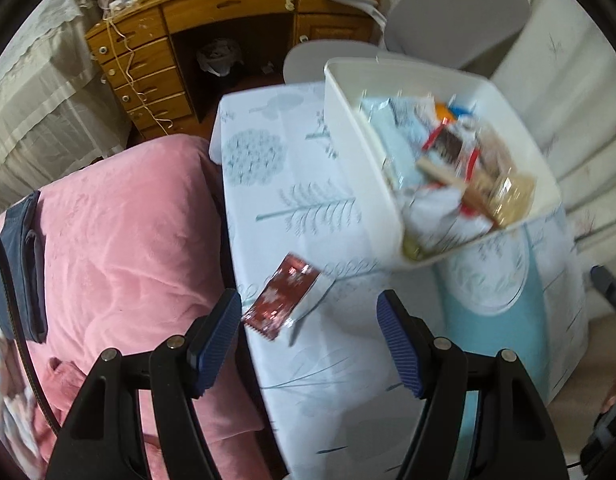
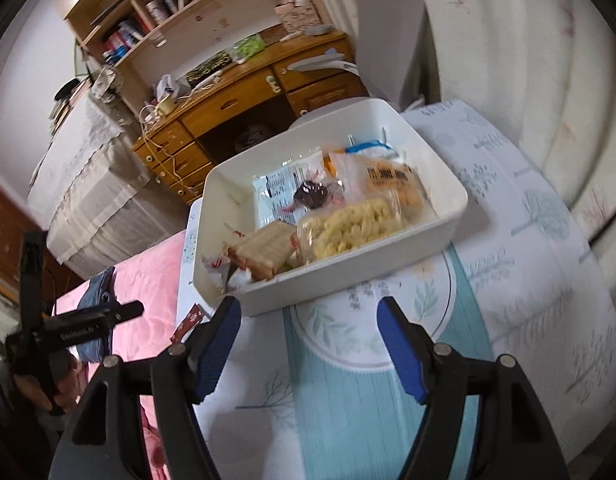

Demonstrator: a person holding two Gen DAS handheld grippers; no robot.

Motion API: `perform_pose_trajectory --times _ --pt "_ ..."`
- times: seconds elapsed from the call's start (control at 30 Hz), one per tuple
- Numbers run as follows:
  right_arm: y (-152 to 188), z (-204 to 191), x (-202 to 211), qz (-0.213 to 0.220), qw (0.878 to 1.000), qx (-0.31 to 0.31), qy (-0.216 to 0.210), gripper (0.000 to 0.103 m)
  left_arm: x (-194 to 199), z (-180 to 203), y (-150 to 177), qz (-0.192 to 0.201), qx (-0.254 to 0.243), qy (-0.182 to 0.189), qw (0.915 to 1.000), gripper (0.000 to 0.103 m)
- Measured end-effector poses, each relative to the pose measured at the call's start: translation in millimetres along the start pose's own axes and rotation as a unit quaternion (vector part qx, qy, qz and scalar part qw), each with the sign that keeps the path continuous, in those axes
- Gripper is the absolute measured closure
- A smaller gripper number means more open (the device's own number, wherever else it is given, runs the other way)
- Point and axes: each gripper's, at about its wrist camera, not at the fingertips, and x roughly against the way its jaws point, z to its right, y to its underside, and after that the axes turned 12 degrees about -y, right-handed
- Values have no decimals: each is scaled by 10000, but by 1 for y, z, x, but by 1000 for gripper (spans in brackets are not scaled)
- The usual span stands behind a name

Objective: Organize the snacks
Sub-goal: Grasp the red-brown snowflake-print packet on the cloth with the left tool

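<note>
Left wrist: your left gripper [image 1: 310,338] gapes wide, empty; red snack packet [image 1: 281,300] on table [image 1: 267,208] at 11 o'clock of it, white bin [image 1: 360,168] at 1 o'clock | Right wrist: your right gripper [image 2: 310,340] parted, empty; bin at 12 o'clock.

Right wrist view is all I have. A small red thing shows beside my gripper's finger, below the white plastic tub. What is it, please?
Observer: A red foil snack packet, lying flat on the tree-print tablecloth, outside the white plastic tub.
Operator: Is the left gripper holding it?
Observer: No. The left gripper is open and empty; the packet lies just ahead of one finger pad.
Operator: Is it near the table edge?
Observer: Yes, close to the edge beside the pink blanket.
</note>
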Motion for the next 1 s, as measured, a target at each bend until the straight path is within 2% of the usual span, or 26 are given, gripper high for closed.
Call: perform_pose_trajectory --times 0.3,0.43,0.5,0.73,1.0 --pt "43 -14 -5 -150 9990 -332 262 32 -49 -7 10 -248 -200 125 9994 34" --pt "61 -14 -8 -290 9976 -502 370 32 -74 1 10 -340 -366 171 9986 44" --pt "68 -14 -7 -322 9970 -557 434 32 -83 6 11 -381 -462 169 9981 45" --pt "74 -8 -2 -292 9952 -705 617 32 -108 19 13 -366 -724 -60 9967 52" --pt "71 -4 -1 -250 9944 -795 648 32 -111 23 10 -210 -812 -108 9964 63"
